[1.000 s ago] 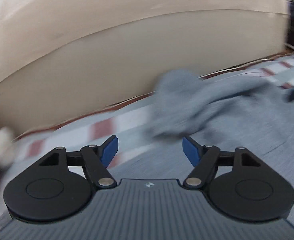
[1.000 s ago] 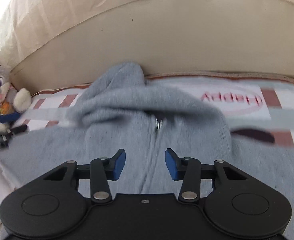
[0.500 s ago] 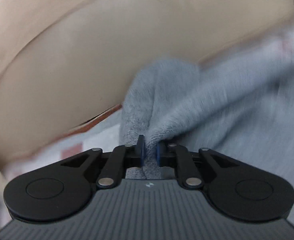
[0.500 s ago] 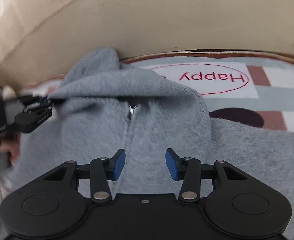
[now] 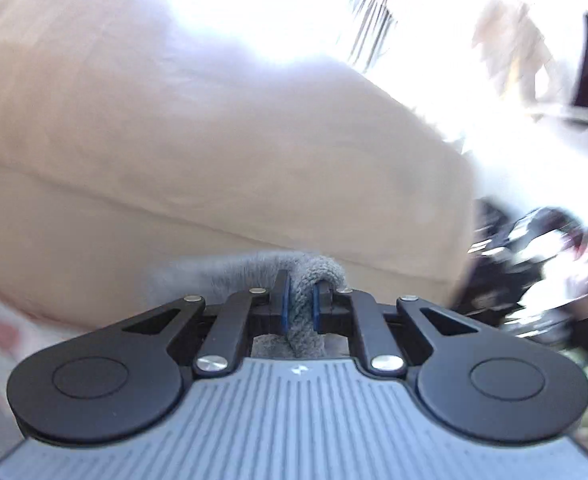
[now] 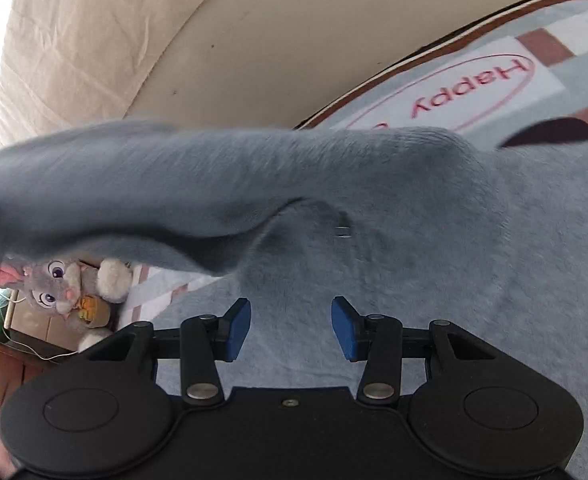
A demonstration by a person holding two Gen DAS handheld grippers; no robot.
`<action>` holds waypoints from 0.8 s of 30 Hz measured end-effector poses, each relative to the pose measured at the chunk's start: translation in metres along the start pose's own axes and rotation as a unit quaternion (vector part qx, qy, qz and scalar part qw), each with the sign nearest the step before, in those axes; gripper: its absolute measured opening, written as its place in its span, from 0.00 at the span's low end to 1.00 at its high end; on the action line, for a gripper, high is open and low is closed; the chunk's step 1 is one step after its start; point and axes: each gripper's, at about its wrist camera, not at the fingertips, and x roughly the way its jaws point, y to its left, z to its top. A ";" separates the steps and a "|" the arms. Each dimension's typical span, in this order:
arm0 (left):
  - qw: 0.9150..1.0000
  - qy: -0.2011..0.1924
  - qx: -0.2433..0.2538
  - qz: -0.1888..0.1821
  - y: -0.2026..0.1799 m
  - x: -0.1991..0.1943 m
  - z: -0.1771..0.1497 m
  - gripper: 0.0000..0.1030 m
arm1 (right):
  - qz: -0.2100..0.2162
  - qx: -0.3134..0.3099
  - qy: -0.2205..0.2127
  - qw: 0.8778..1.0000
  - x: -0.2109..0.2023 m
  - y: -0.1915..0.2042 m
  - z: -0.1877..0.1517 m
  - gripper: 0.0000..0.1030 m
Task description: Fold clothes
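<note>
Since a second ago your left gripper [image 5: 298, 304] has gone from gaping over the bed to clenched on a bunched edge of the soft grey fleece zip-up garment [image 6: 394, 220], and it has swung up and away, so the beige padded headboard [image 5: 214, 140] and a bright, blurred room now fill its view. Your right gripper [image 6: 290, 320] has tilted but otherwise barely changed: its blue-padded jaws stand half apart with nothing between them, hovering just above the garment's body.

Judging from this, the fold has only begun. One part is lifted; most of the garment lies spread on the patterned bedspread with the red "Happy" print [image 6: 474, 88], ahead of and beneath the right gripper. Laying the lifted part over, and every later fold, appear to remain.

Only the right view shows the lifted fleece stretching as a band across to the left, the small metal zip pull [image 6: 343, 231] ahead of the jaws, and a grey plush rabbit toy [image 6: 60, 286] low left. Only the left view shows the pinch itself.
</note>
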 end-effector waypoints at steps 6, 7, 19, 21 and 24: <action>0.952 0.272 -0.060 0.128 -0.035 -0.016 -0.118 0.52 | -0.092 -0.034 -0.024 0.995 -0.037 -0.021 -0.029 0.51; 0.941 0.305 -0.067 0.131 -0.033 -0.011 -0.129 0.52 | -0.102 -0.051 -0.029 0.993 -0.044 -0.016 -0.034 0.51; 0.945 0.256 -0.097 0.179 0.037 -0.026 -0.094 0.60 | -0.133 -0.305 -0.003 0.943 -0.035 0.058 -0.095 0.51; 0.947 0.277 -0.049 0.156 0.045 -0.012 -0.092 0.60 | -0.120 -0.340 0.010 0.933 -0.027 0.072 -0.108 0.50; 0.947 0.270 -0.007 0.175 0.055 0.005 -0.084 0.62 | -0.095 -0.379 0.028 0.920 -0.015 0.090 -0.125 0.51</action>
